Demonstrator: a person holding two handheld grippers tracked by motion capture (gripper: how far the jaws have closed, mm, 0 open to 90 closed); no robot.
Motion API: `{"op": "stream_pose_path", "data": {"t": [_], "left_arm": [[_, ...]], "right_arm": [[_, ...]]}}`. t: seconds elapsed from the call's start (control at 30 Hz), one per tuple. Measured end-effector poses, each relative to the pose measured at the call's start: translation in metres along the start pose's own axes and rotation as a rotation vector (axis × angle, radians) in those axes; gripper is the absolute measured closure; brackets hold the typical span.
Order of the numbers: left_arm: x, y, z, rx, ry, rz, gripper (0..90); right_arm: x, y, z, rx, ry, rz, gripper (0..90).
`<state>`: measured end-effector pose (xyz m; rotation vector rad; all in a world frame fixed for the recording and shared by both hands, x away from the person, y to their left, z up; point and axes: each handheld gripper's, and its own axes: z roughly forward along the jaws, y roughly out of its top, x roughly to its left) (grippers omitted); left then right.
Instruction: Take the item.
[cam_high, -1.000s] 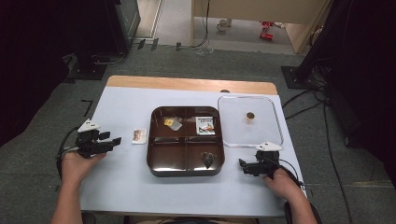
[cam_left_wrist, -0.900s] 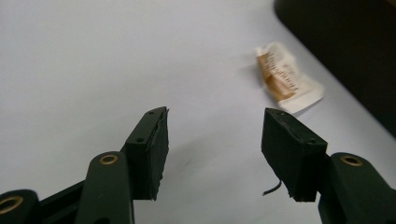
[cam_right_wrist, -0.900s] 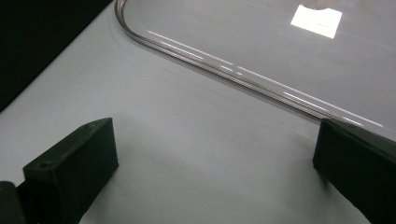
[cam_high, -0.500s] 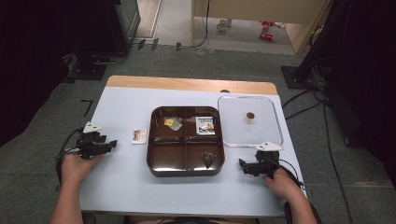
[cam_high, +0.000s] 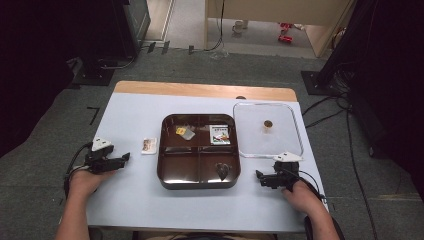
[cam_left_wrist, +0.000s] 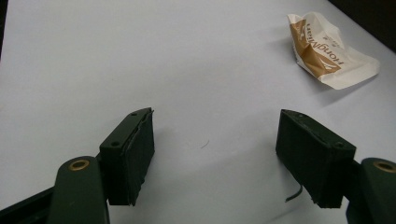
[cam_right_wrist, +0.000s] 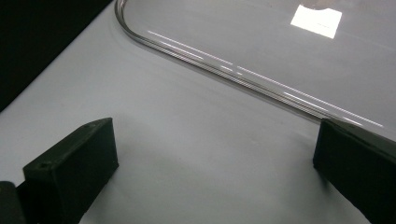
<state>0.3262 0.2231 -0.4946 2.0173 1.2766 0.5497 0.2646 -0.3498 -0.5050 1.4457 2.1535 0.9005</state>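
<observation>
Left gripper: I hold it at the table's 9 o'clock edge, low over the surface, jaws spread wide with bare tabletop between them. My hand grips it from behind.
Table: pale top, with a wooden strip along the 12 o'clock edge.
Wrapper: a crinkled white and brown packet with printed lettering, lying flat at about 1 o'clock from my left jaws, near them but apart. From above it sits just beside the tray's 9 o'clock wall.
Tray: dark brown, square, four compartments, at the table's centre. The 10 o'clock compartment holds a small yellow packet, the 1 o'clock one a white printed packet, the 5 o'clock one a small dark item I cannot identify.
Lid: clear, square, flat on the table at 3 o'clock of the tray, a small brown knob at its middle.
Right gripper: held at the table's 4 o'clock, jaws spread wide over bare table, the lid's curved rim just beyond them.
</observation>
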Motion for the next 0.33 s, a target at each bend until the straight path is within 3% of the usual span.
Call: {"op": "stream_pose_path", "data": {"t": [0.33], "left_arm": [[-0.0001, 0.0000, -0.0001, 0.001, 0.001, 0.002, 27.8]], "right_arm": [[0.0000, 0.0000, 0.0000, 0.000, 0.000, 0.000, 0.0]]}}
